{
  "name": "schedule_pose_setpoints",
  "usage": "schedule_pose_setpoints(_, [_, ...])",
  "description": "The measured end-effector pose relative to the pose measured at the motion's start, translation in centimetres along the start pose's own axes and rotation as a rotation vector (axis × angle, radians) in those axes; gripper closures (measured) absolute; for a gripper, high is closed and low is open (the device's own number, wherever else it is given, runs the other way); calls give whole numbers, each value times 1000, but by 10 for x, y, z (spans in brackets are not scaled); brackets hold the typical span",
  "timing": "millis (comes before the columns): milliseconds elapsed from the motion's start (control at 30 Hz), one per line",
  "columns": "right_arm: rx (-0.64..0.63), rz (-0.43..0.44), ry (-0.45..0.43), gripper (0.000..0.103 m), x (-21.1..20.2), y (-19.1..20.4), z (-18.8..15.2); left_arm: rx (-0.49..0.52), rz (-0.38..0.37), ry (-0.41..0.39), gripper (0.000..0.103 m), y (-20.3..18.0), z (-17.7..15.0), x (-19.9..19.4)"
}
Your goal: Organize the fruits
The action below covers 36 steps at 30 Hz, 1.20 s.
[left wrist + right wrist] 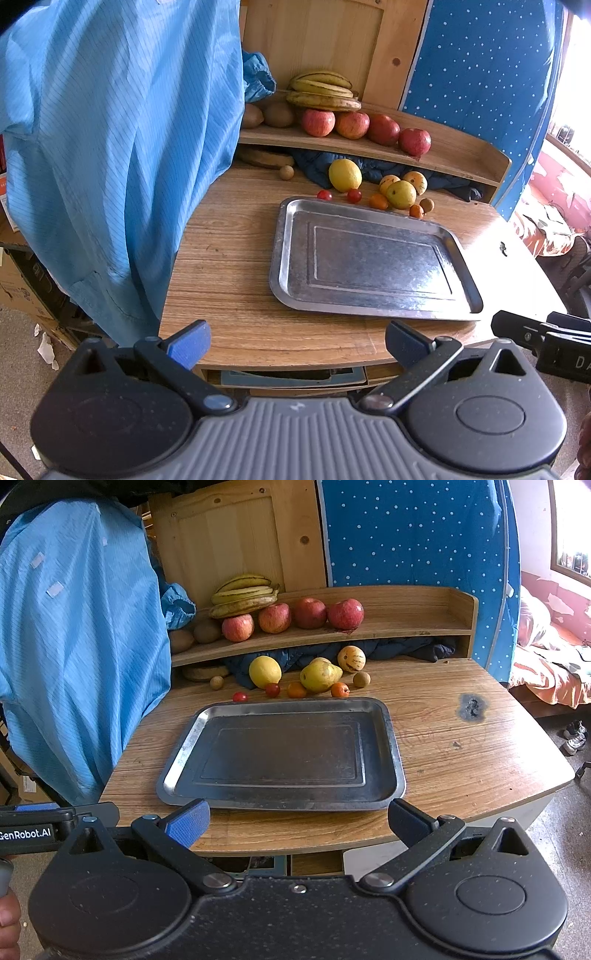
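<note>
A: Fruits, loose ones, lie in a cluster on the wooden table (461, 716) just behind the far rim of the empty metal tray (397, 760): a lemon (264, 671), a yellow-green pear (320, 676), a striped pale melon-like fruit (351, 658), cherry tomatoes (272, 689), small orange fruits (296, 689) and a brown round one (361, 679). Up on the shelf (406, 627) sit four red apples (274, 617), a bunch of bananas (243, 595) and kiwis (207, 630).

B: And the grippers?

A: Both are back at the near table edge, holding nothing. The left gripper (297, 345) has its fingers spread wide; the right gripper (298, 825) is spread just as wide.

B: How would the fruit handle?

A: My guess: the lemon is firm, its rind a bit slick, and it rolls; take it across its middle. The pear looks the heaviest of the low group and bruises easily, so close on the wide belly, not the neck. The cherry tomatoes are small, smooth and thin-skinned; they want a light, centred pinch or they squirt away or split.

B: The shelf items?

A: Apples are hard and weighty, so grip at the widest part. Bananas are soft, and a bunch is awkward for two fingers; one banana's middle seems likeliest to hold. The blue garment (74, 646) hanging at the left crowds the kiwis, so I would reach in there carefully.
</note>
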State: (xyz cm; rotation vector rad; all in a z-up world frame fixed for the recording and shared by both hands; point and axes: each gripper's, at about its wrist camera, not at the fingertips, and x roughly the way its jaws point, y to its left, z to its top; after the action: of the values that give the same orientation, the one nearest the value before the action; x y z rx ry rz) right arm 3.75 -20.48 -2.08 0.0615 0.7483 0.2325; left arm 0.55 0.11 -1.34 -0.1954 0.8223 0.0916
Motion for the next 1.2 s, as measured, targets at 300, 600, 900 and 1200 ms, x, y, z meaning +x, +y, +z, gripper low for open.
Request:
schedule_pose_setpoints(300, [1, -4, 6, 1, 5, -1, -2, 1, 1, 5, 1, 0, 1, 1])
schedule_pose_setpoints(600, [6, -4, 15, 1, 6, -3, -2, 0, 7, 21, 1, -2, 0, 4])
schedule_pose_setpoints(900, [12, -7, 31, 1, 9, -5, 0, -1, 10, 41, 1, -5, 3, 10])
schedule_pose_setpoints(1200, [12, -9, 62, 1, 19, -10, 3, -6, 20, 76, 1, -12, 6, 23])
